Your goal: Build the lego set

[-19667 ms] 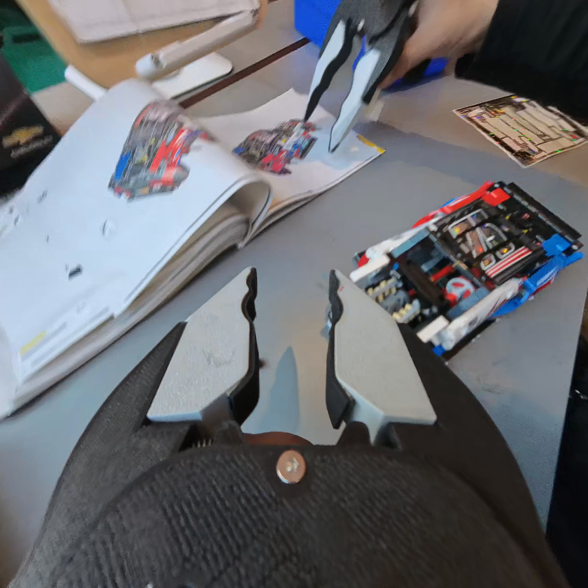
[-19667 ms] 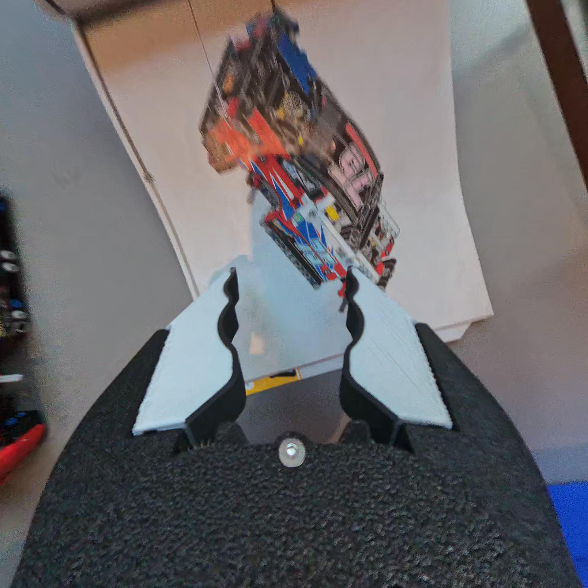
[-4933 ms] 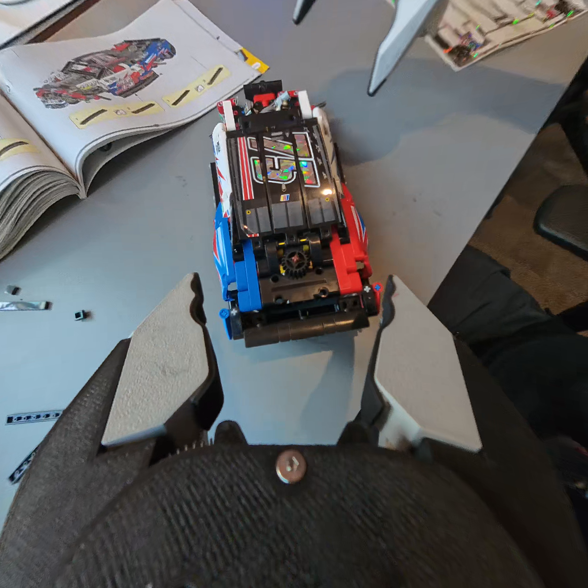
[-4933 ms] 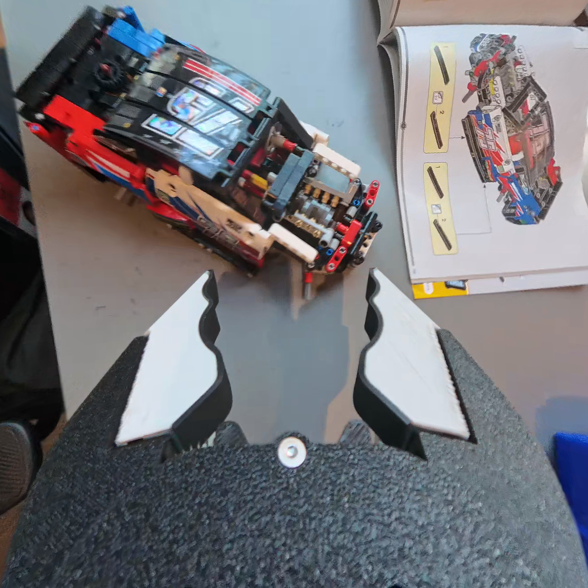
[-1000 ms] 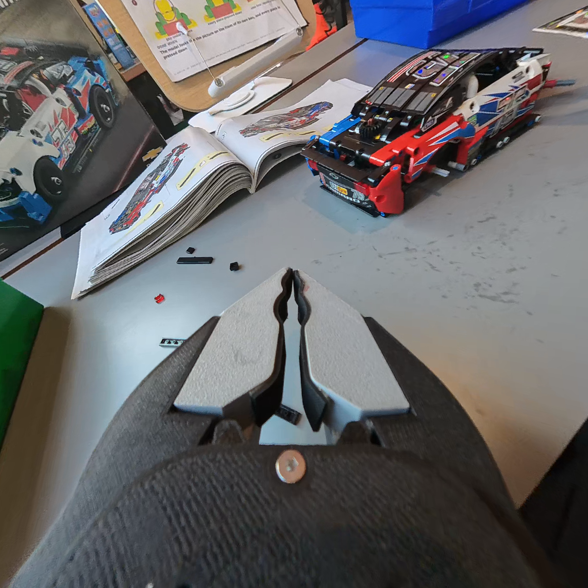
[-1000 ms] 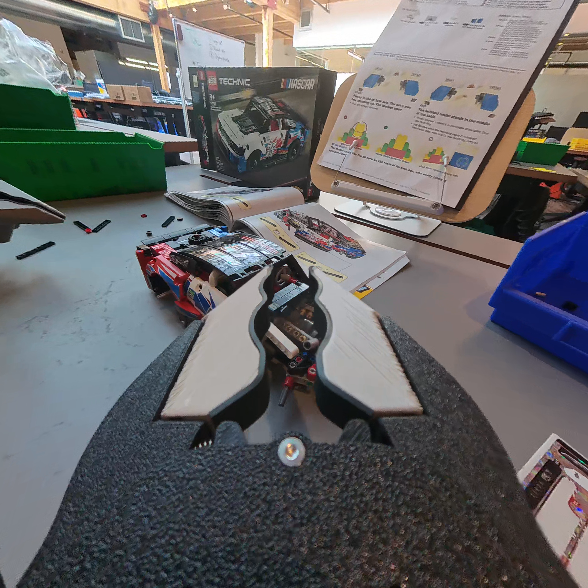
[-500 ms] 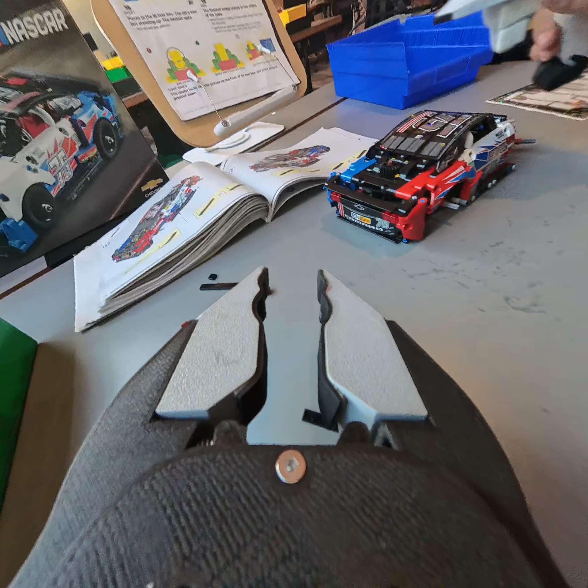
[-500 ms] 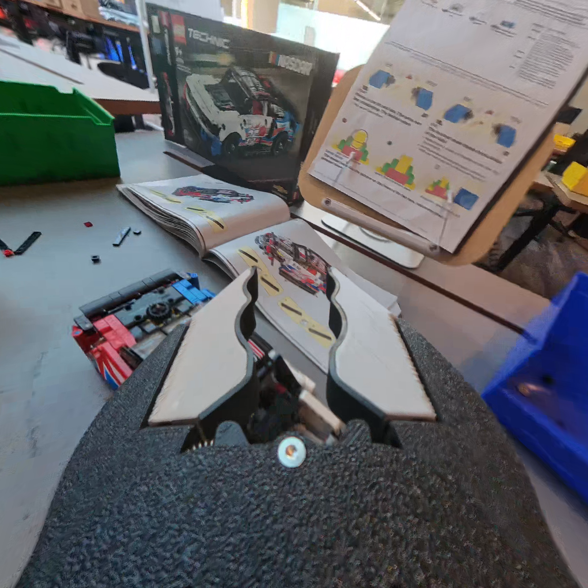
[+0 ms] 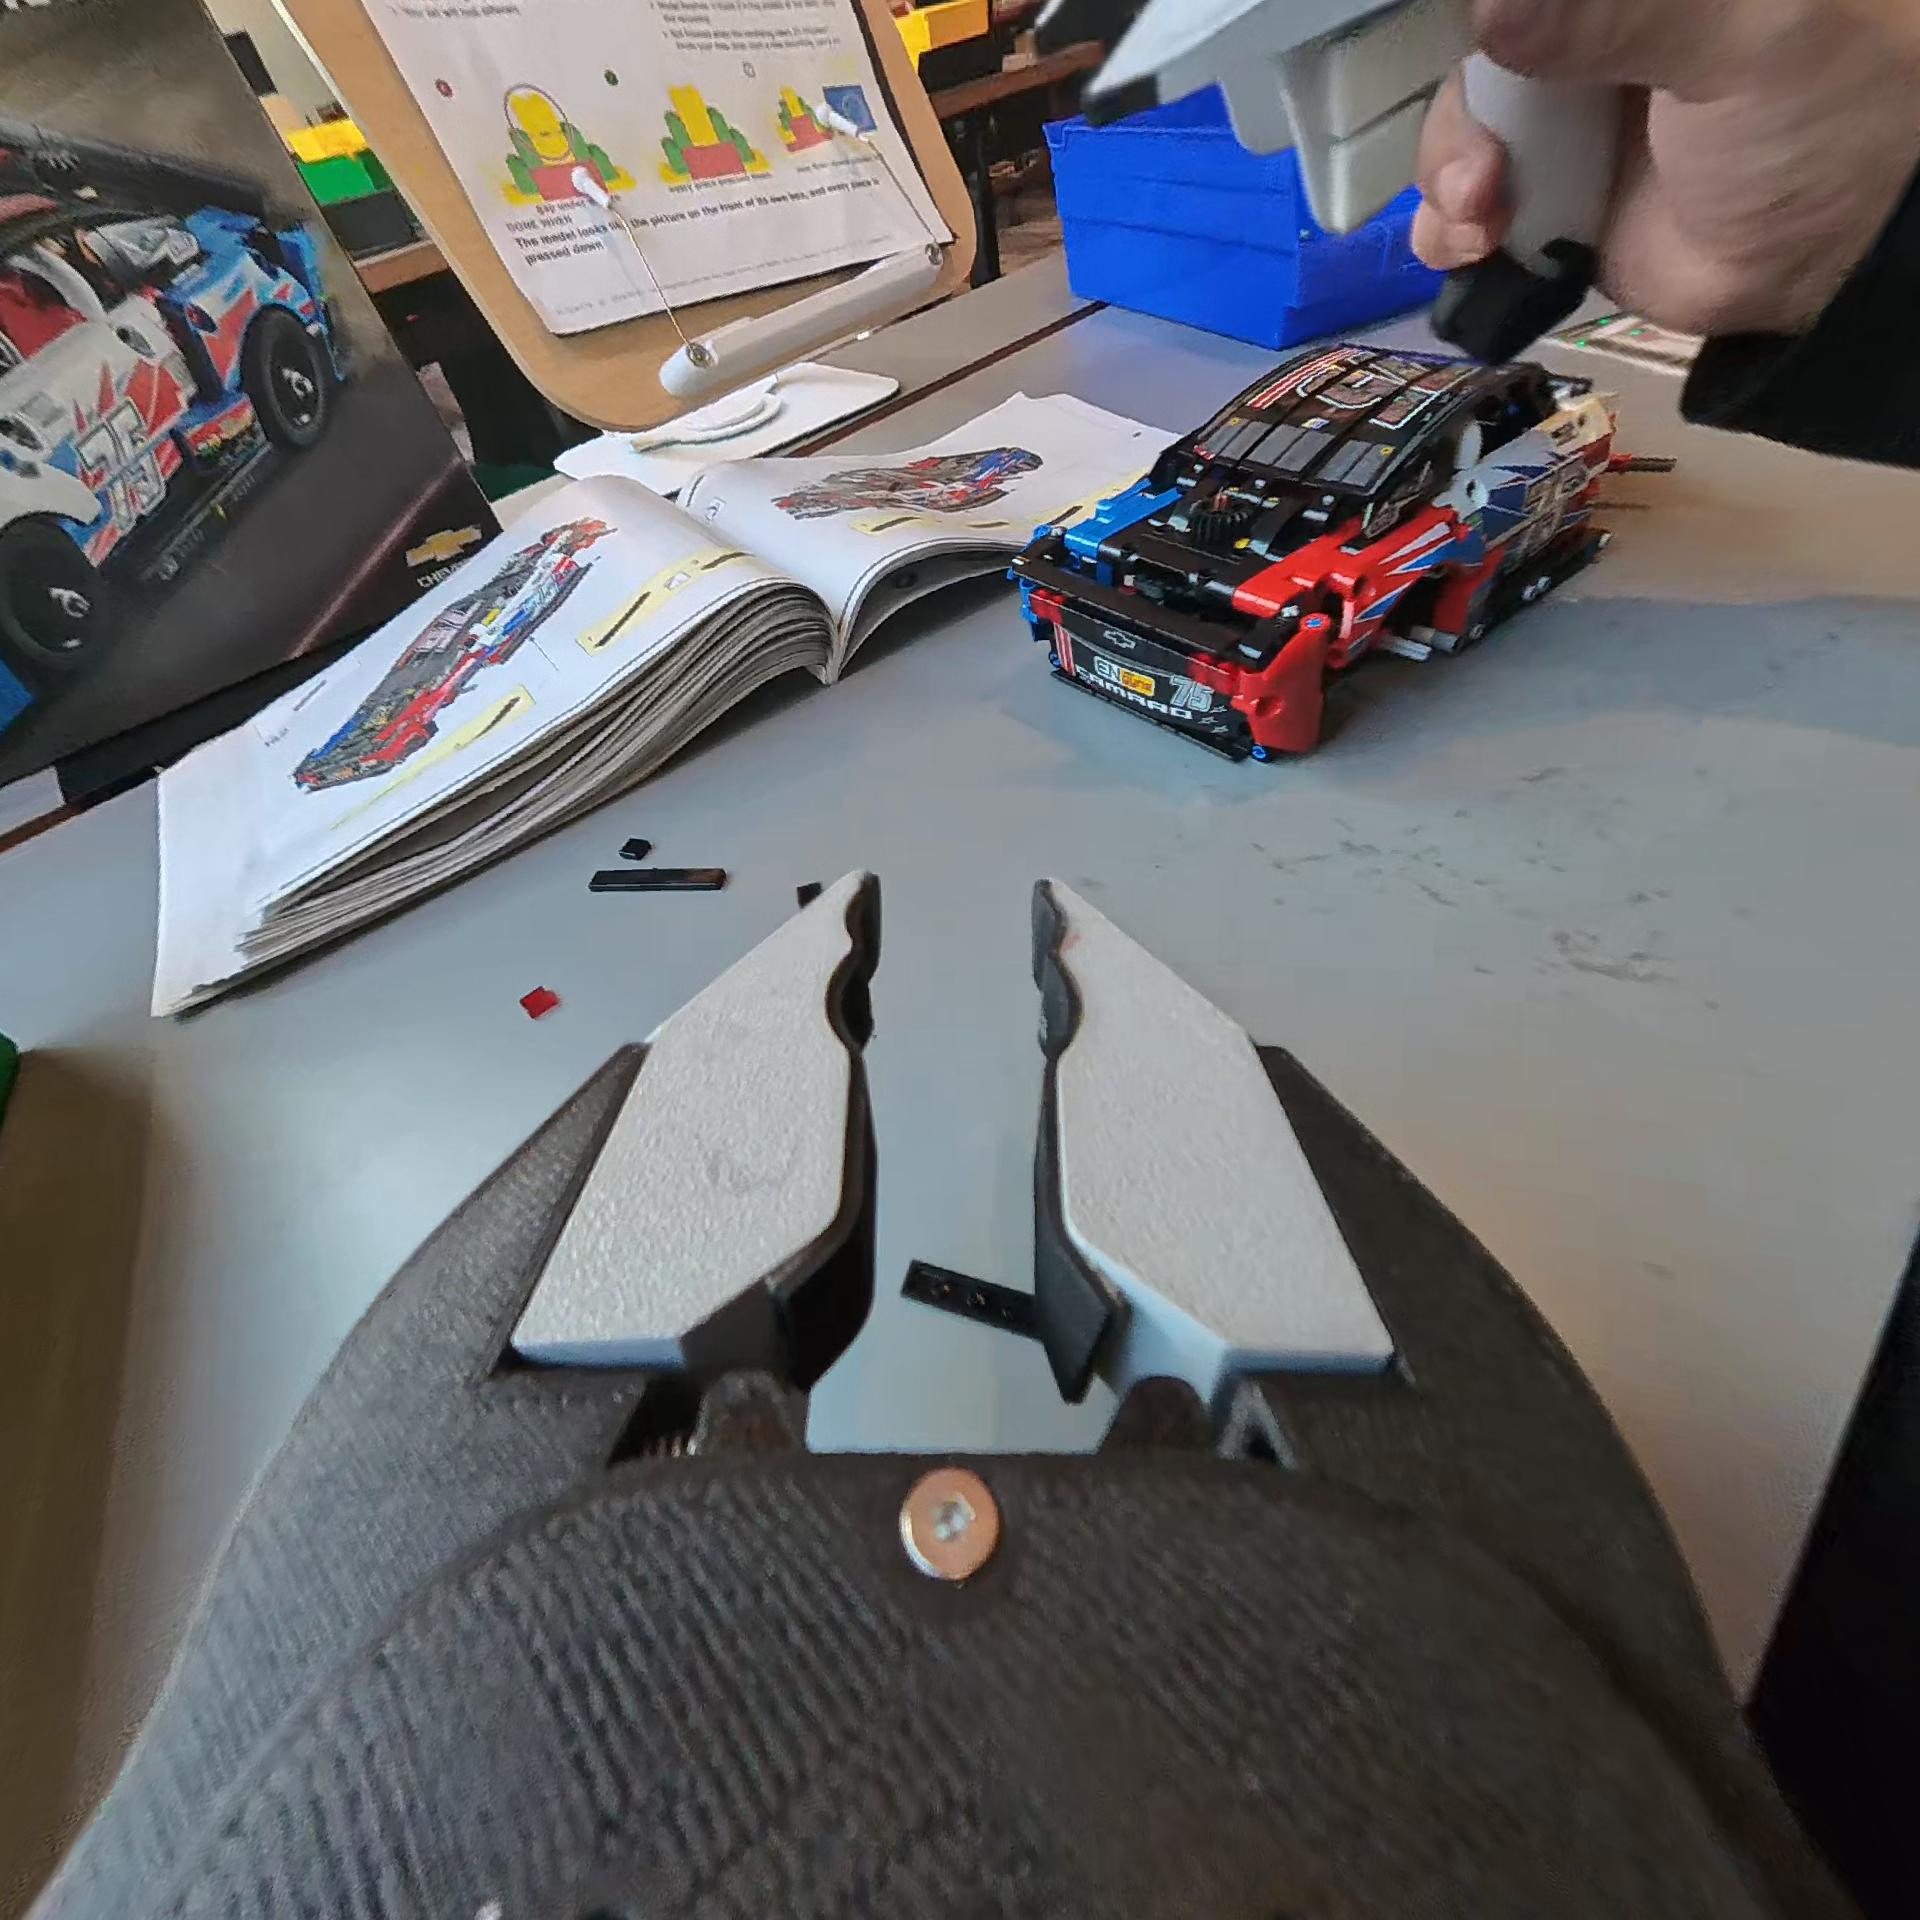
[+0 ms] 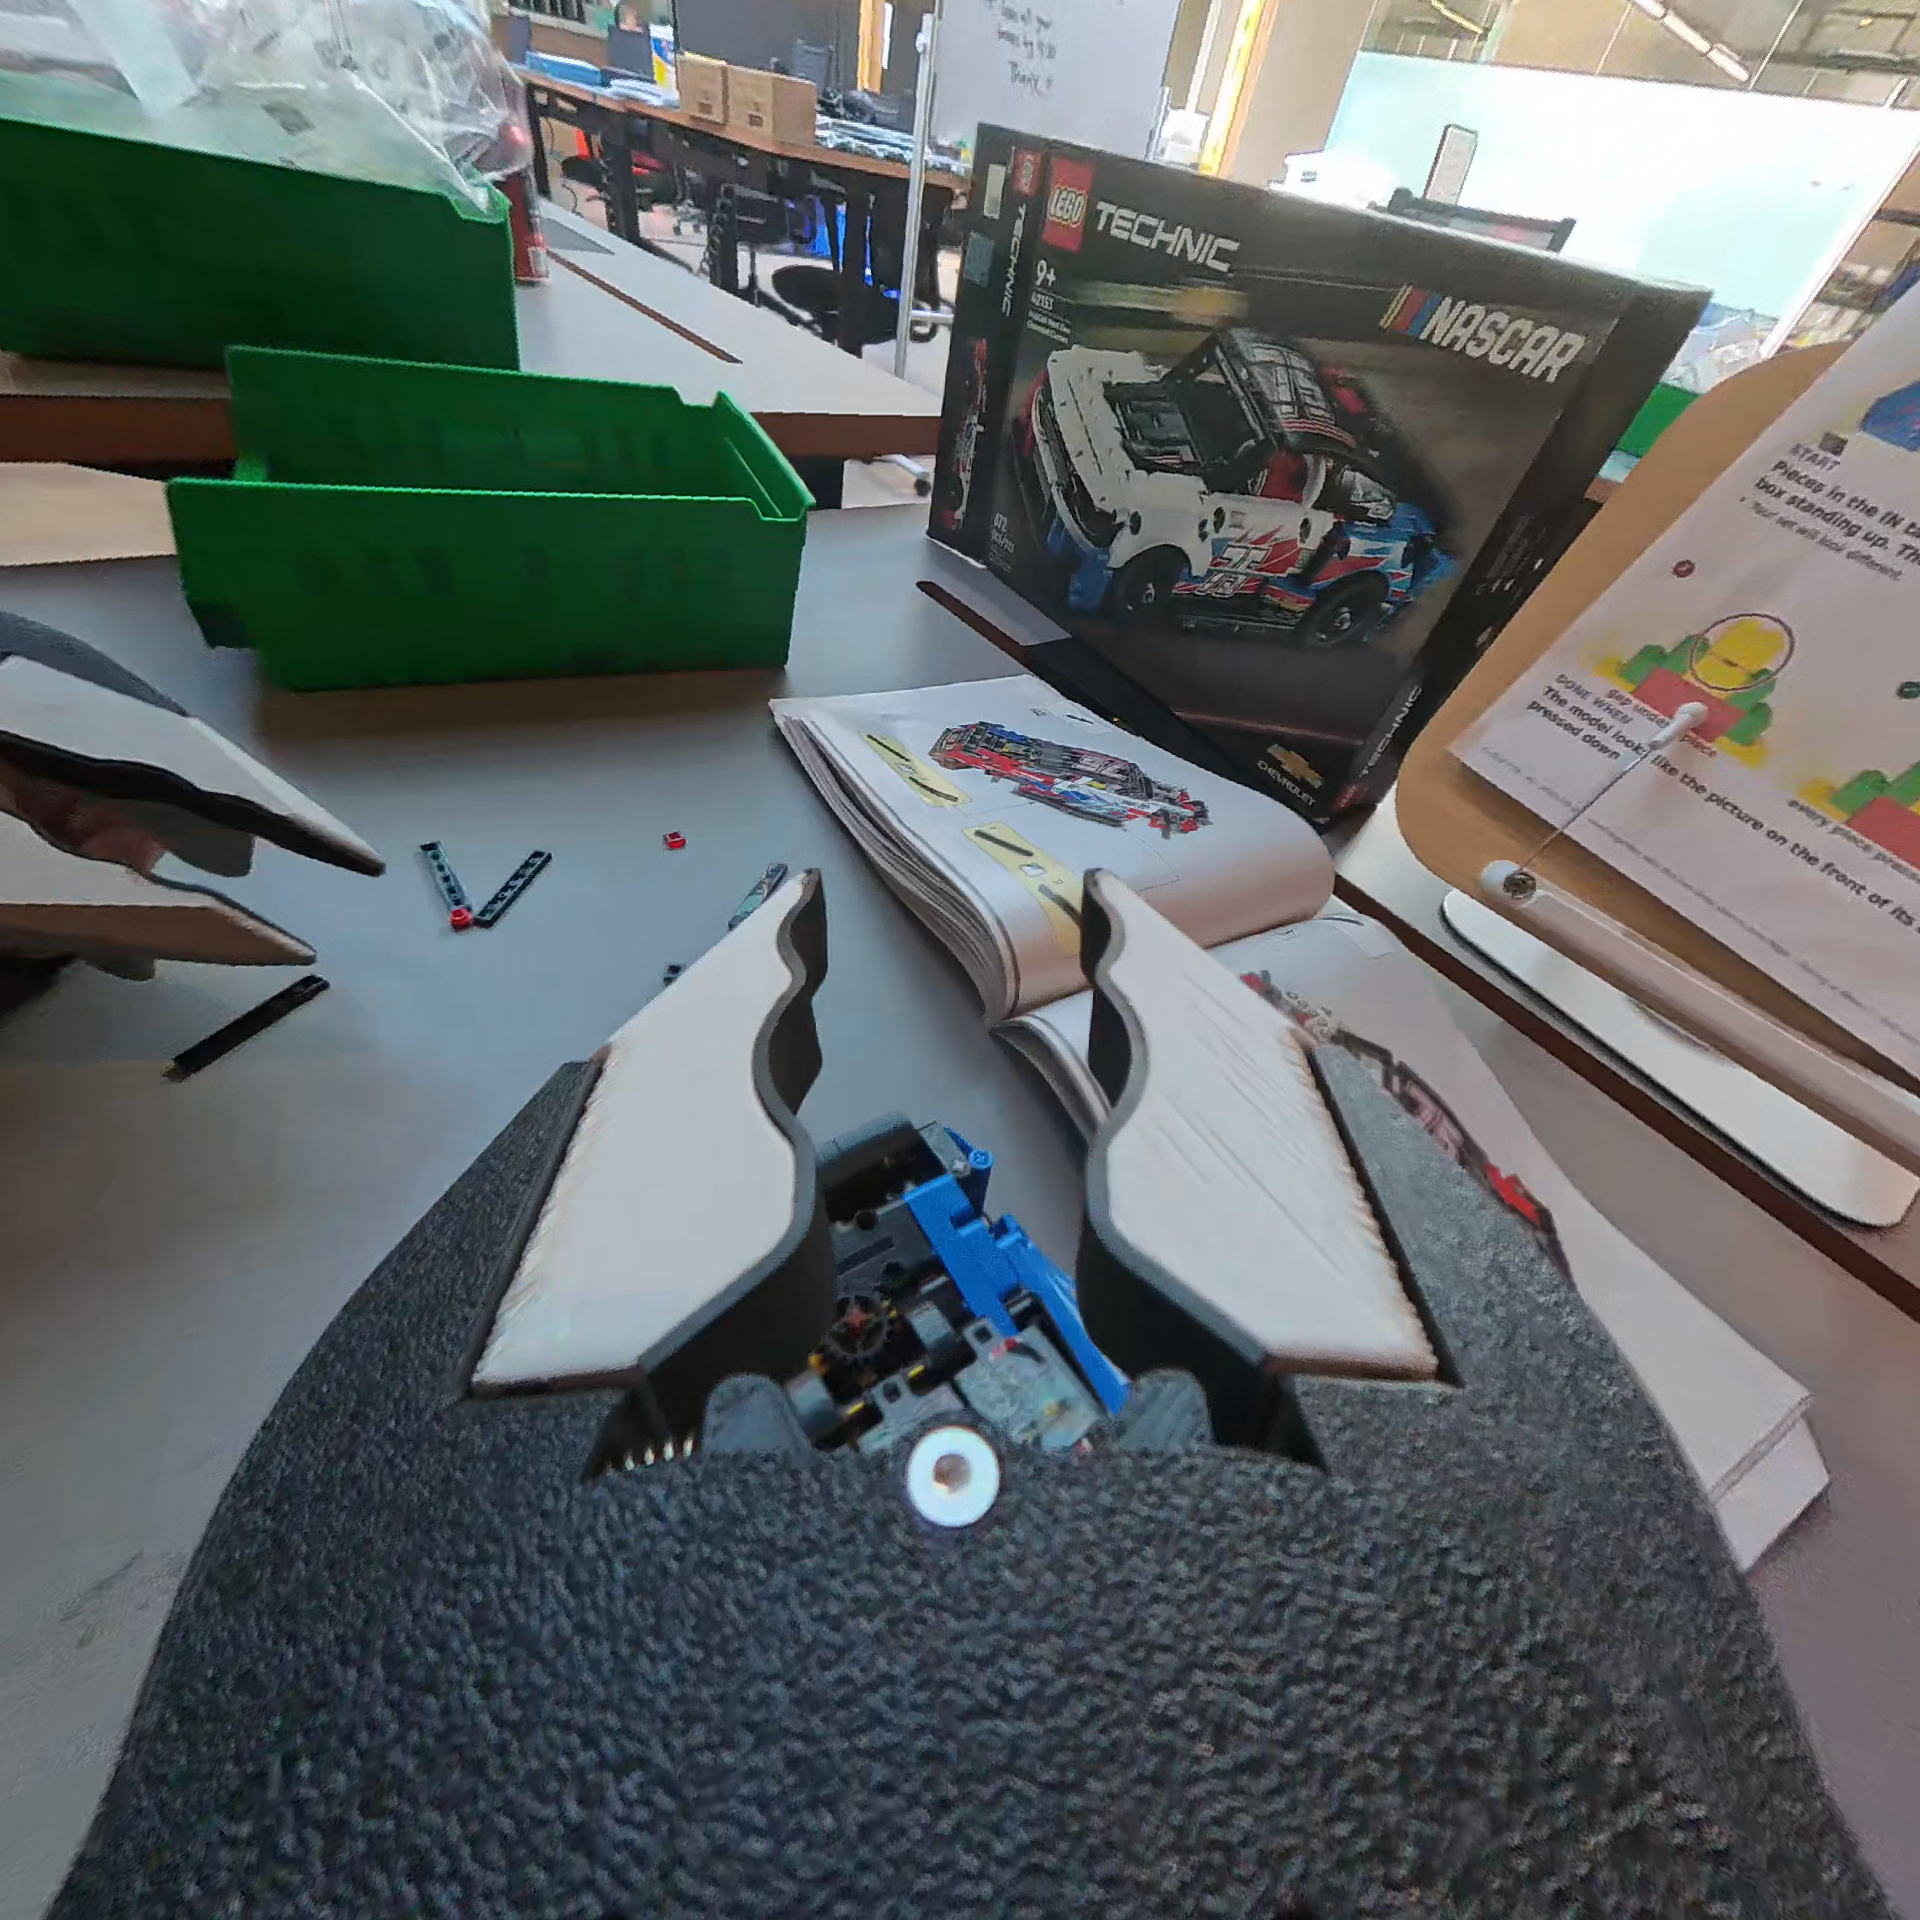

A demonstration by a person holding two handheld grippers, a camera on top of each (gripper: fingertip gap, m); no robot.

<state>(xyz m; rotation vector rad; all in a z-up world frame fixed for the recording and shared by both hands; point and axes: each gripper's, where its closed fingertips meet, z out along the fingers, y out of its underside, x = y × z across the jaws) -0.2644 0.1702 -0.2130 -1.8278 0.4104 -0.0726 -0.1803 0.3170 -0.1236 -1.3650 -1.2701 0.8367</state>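
Observation:
The part-built red, blue, white and black lego car (image 9: 1320,540) stands on the grey table (image 9: 1507,987), to the right of the open instruction book (image 9: 582,665). My left gripper (image 9: 954,899) is open and empty, low over the table. A short black beam (image 9: 971,1299) lies between its fingers near their base, partly hidden by the right finger. My right gripper (image 10: 951,904) is open and empty above the car's blue rear (image 10: 966,1247). A hand (image 9: 1714,156) holds it over the car's roof. The left gripper (image 10: 343,909) also shows at the left edge of the right wrist view.
Loose black beams (image 10: 509,888) and a long black strip (image 10: 249,1023) lie near the left gripper, with a black bar (image 9: 657,880) and a red bit (image 9: 538,1001). Green bins (image 10: 488,540), the set's box (image 10: 1299,447), a sheet stand (image 10: 1714,675) and a blue bin (image 9: 1226,239) line the back. My right fingertips sit around 20 cm from my left ones.
My left gripper has gone from shut to open over the black beam. My right gripper has risen, moved over the car's rear and opened wider.

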